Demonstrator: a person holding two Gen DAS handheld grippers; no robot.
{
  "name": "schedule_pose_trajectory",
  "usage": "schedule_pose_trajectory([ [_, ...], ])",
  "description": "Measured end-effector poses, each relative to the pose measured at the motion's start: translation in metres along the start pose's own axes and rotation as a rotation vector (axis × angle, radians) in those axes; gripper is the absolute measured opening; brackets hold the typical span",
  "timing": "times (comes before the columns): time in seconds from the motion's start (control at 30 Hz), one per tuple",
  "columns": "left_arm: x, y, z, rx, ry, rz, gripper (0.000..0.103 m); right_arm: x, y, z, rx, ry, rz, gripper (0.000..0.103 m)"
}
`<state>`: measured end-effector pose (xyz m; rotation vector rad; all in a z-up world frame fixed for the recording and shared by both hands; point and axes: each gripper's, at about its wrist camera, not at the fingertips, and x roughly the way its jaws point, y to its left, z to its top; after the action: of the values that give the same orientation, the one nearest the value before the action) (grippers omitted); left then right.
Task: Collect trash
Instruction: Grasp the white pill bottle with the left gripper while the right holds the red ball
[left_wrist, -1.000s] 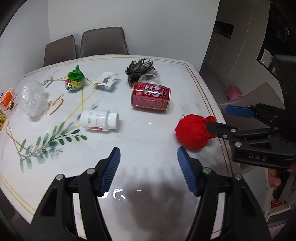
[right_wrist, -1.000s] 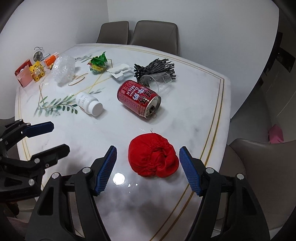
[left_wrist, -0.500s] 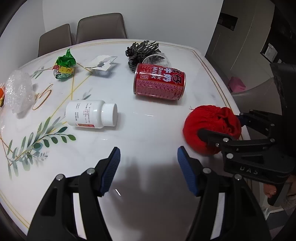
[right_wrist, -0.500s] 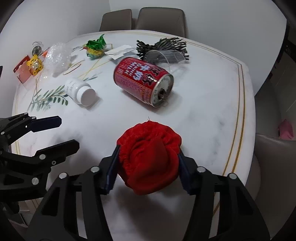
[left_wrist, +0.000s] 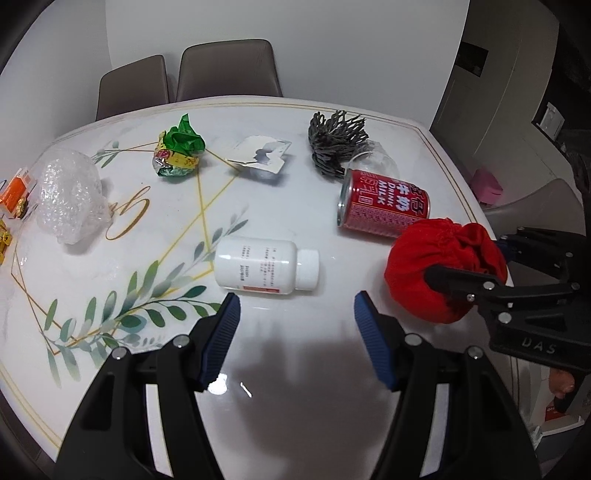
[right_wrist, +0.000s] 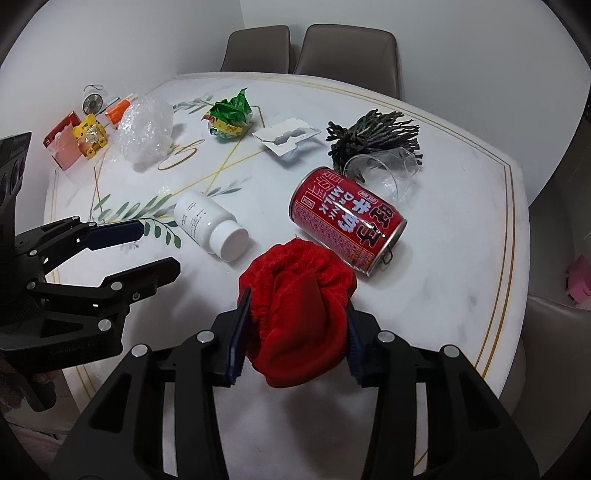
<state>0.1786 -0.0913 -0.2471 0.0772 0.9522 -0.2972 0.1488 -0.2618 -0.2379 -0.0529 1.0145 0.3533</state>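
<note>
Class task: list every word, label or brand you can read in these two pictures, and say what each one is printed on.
"DRINK MILK": on the red can, beside large Chinese characters.
"DAS": embossed on the right gripper, read in the left wrist view.
White bottle: label print too small to read.
Green wrapper: print too blurred to read.

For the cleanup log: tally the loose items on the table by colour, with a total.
Red: 2, cloth bundle and can
White: 2, bottle and torn packet
Clear: 2, bubble wrap and cup
Green: 1, wrapper
Dark grey: 1, twig bunch
Total: 8, not counting the small things at the left edge.
</note>
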Motion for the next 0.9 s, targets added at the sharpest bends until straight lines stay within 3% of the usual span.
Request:
schedule_pose_trajectory([
  [0.13, 0.007, 0.015, 0.009, 0.053, -0.007, -0.02, 0.065, 0.003, 0.007, 0.009, 0.013, 0.004, -0.014, 0.042],
  [0.5, 0.035, 0.038, 0.03, 0.324, 0.005, -0.105, 0.067, 0.011, 0.016, 0.015, 0.084, 0.033, -0.086, 0.042],
  [0.9, 0.071, 0.032, 0.035, 0.526, 0.062, -0.273, 0.068, 0.015, 0.022, 0.017, 0.151, 0.06, -0.13, 0.042],
])
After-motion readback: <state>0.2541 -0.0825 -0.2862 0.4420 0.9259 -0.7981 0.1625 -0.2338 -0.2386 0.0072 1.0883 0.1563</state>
